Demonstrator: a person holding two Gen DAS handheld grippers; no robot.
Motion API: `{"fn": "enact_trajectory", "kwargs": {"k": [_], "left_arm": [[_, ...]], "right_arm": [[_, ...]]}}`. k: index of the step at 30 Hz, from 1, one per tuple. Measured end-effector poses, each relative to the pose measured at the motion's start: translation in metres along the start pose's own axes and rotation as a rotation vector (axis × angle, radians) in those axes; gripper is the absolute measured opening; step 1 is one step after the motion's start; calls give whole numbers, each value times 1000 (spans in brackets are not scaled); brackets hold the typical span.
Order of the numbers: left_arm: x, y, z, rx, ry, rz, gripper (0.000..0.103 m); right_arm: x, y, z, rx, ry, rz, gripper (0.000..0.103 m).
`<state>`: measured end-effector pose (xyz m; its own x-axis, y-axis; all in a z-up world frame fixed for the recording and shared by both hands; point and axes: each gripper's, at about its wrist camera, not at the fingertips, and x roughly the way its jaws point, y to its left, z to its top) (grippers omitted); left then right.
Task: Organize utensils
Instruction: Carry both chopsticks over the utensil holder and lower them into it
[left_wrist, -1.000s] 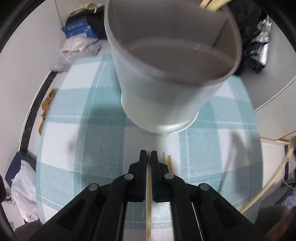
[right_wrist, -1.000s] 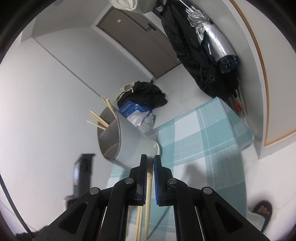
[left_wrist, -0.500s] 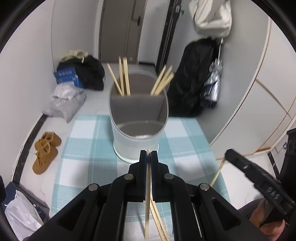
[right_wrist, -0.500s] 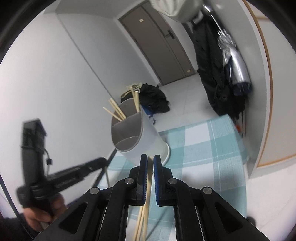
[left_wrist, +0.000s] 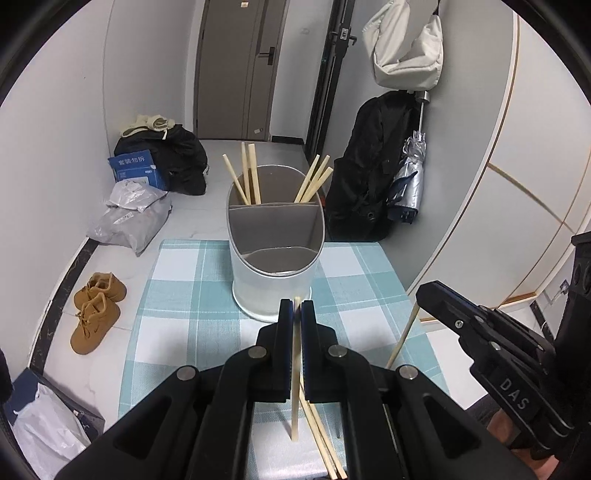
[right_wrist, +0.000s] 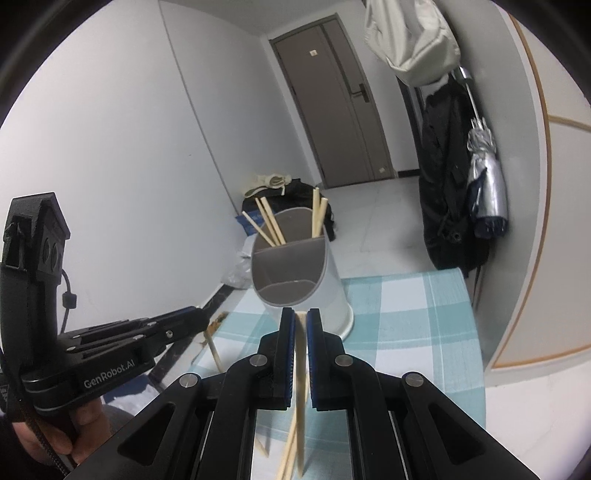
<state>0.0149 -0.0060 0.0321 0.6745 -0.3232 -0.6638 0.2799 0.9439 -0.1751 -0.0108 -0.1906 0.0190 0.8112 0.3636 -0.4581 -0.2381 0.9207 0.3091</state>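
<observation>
1. Our left gripper (left_wrist: 296, 308) has its fingers clamped narrow on one chopstick (left_wrist: 294, 387), held above the checked cloth (left_wrist: 177, 310) on the bench.
2. Our right gripper (right_wrist: 301, 319) pinches another chopstick (right_wrist: 303, 373) the same way, its fingers nearly together.
3. The white utensil holder (left_wrist: 275, 258) stands upright on the cloth just beyond both grippers, its front compartment facing us.
4. Three chopsticks (left_wrist: 246, 177) lean in the holder's rear left compartment, three more (left_wrist: 314, 179) in the rear right.
5. Loose chopsticks (left_wrist: 321, 439) lie on the cloth beneath the left gripper.
</observation>
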Motion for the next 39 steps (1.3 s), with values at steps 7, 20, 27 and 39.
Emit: {"fn": "enact_trajectory", "kwargs": {"k": [7, 20, 27, 39], "left_arm": [[-8, 5, 2, -14, -6, -7, 0], [-21, -4, 35, 9, -26, -48, 0], [-30, -6, 61, 16, -45, -81, 0], [-32, -2, 120, -26, -68, -129, 0]], "right_arm": [[-4, 2, 6, 21, -13, 2, 6], [-2, 2, 34, 8, -38, 6, 6], [0, -1, 66, 31, -67, 21, 6], [15, 1, 133, 31, -132, 40, 6]]}}
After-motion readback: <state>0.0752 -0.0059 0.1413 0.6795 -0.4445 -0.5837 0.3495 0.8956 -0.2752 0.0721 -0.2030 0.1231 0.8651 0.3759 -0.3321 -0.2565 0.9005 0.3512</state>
